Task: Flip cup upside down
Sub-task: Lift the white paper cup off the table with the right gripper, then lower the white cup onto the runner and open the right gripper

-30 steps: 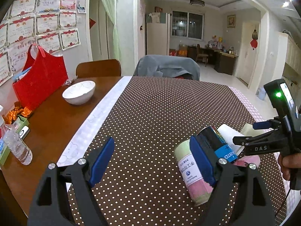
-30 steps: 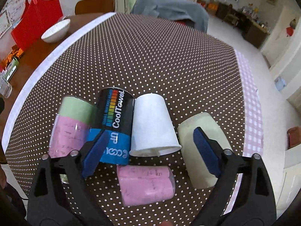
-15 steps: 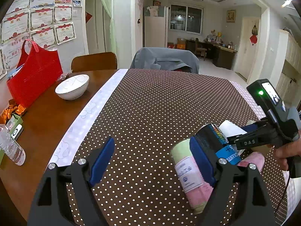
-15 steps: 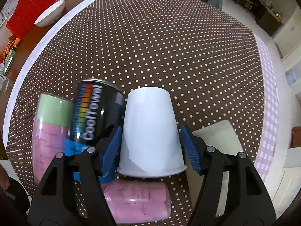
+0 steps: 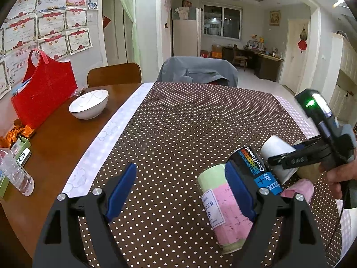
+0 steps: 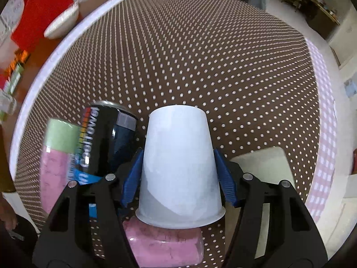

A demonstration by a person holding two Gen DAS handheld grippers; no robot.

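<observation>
My right gripper (image 6: 178, 176) is shut on a white paper cup (image 6: 178, 174), blue pads pressed on both sides of it near the rim. The cup's closed base points away from the camera and its open rim faces the camera. In the left wrist view the white cup (image 5: 277, 154) shows lifted off the dotted cloth, tilted, held by the right gripper (image 5: 287, 158). My left gripper (image 5: 180, 189) is open and empty above the cloth, left of the lying containers.
A black can (image 6: 107, 143), a green-and-pink tube (image 6: 55, 156), a pink tube (image 6: 165, 245) and a cream container (image 6: 265, 178) lie on the brown dotted tablecloth (image 6: 200, 67). A white bowl (image 5: 88, 103), red bag (image 5: 42, 89) and water bottle (image 5: 15, 174) stand left.
My right gripper moved in around the white cup, closed on it and lifted it off the cloth. The left gripper stayed open and drifted slightly back.
</observation>
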